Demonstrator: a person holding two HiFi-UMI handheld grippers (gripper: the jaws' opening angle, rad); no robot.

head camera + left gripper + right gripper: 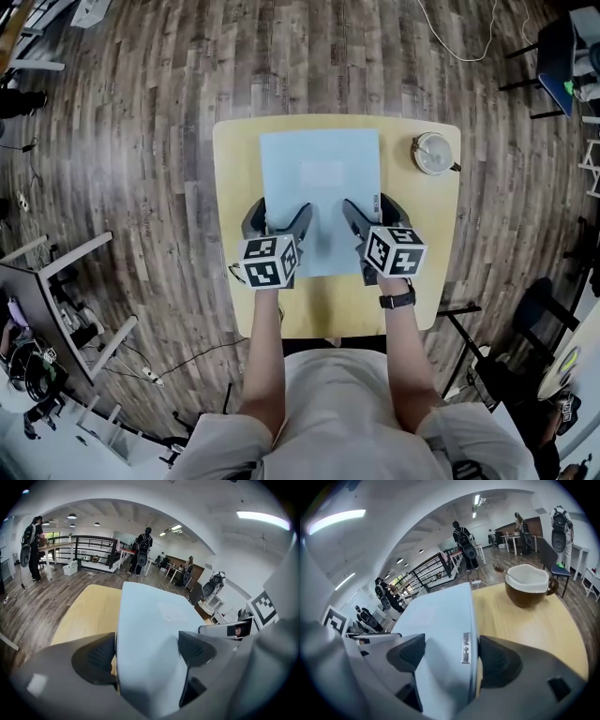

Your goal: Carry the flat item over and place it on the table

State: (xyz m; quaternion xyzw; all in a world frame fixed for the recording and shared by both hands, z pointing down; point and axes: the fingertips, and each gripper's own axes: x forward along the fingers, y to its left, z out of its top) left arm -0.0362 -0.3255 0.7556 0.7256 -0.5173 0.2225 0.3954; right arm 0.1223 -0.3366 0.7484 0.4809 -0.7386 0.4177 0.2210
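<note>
A flat light-blue item [319,178] lies on the yellow table [234,187], square to its edges. My left gripper [277,220] stands over the item's near left corner, my right gripper [373,217] over its near right corner. In the left gripper view the item [150,616] fills the gap between the wide-apart jaws of the left gripper [147,653], its left edge by the left pad. The right gripper view shows the item [440,616] between the spread jaws of the right gripper [452,656], a small metal tag [466,647] on its edge. Both grippers look open.
A brown cup [432,153] with a spoon stands at the table's far right corner, also seen in the right gripper view [528,588]. Wood floor surrounds the table. Shelving stands at the left [56,309], chairs at the right [553,56]. People stand far off [142,550].
</note>
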